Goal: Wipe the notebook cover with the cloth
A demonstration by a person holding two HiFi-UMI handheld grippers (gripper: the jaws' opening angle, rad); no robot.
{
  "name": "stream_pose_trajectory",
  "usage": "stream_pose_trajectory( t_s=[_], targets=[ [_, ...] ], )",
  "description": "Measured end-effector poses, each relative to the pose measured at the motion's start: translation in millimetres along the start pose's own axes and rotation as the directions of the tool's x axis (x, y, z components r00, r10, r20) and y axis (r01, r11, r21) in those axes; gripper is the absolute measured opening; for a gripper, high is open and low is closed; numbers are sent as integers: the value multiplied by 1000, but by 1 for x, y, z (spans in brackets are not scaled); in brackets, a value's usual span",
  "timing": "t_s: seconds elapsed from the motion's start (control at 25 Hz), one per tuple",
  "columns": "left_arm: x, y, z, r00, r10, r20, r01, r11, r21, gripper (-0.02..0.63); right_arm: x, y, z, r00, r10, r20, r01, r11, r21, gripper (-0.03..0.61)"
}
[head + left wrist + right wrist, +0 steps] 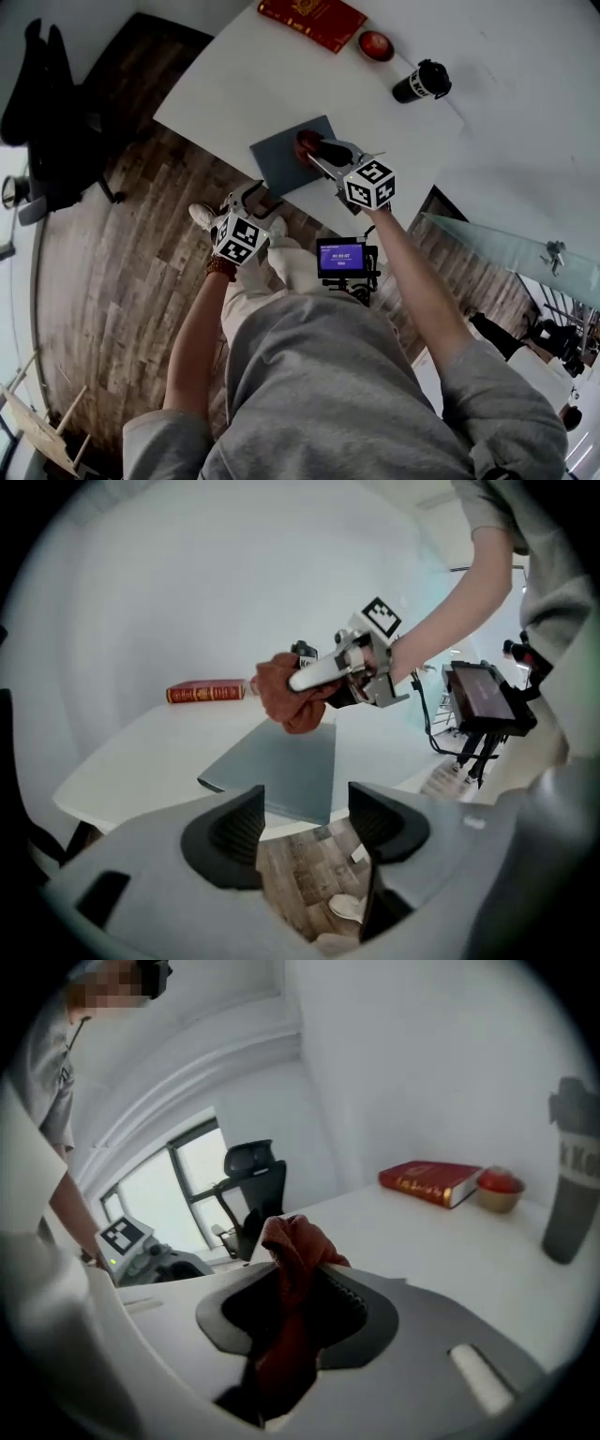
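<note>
Spanning the scene: white counter [234, 84] | grey notebook [278, 163] flat at the counter's near edge | left claw [255, 197] spread, nothing between, off that edge above wood floor [112, 281] | right claw [317, 157] pinching red cloth [306, 144] at notebook's far side, contact unclear

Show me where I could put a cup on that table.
Bare white tabletop lies between the grey notebook and the red hardcover book, and towards the black tumbler. Crowded: the notebook, where the right gripper holds a rust-red cloth.
</note>
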State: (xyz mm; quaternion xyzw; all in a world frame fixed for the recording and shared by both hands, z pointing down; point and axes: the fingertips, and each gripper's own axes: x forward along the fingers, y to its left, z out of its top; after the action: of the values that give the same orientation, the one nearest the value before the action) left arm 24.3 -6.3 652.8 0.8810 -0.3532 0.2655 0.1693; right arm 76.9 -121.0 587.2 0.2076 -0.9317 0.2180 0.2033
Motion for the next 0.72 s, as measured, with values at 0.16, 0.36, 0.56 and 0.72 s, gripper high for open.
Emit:
stream_pose_trajectory(
  t_s=[0.16, 0.36, 0.56, 0.72],
  targets=[
    [-6, 27, 7, 999, 27, 40, -27, 1000, -2, 275, -22, -60, -5, 974, -225, -8, 225, 974, -40, 121],
    [4, 38, -1, 1000, -18, -11, 18, 998, 53, 276, -23, -82, -22, 954, -296, -58, 294, 955, -35, 122],
    [13, 35, -17, 995, -69, -73, 75, 995, 72, 293, -12, -80, -35, 954, -279, -108, 277, 960, -35, 124],
    [16, 39, -19, 992, -81, -98, 86, 995, 53, 302, -3, -81, -38, 958, -262, -113, 267, 963, 32, 124]
  ],
)
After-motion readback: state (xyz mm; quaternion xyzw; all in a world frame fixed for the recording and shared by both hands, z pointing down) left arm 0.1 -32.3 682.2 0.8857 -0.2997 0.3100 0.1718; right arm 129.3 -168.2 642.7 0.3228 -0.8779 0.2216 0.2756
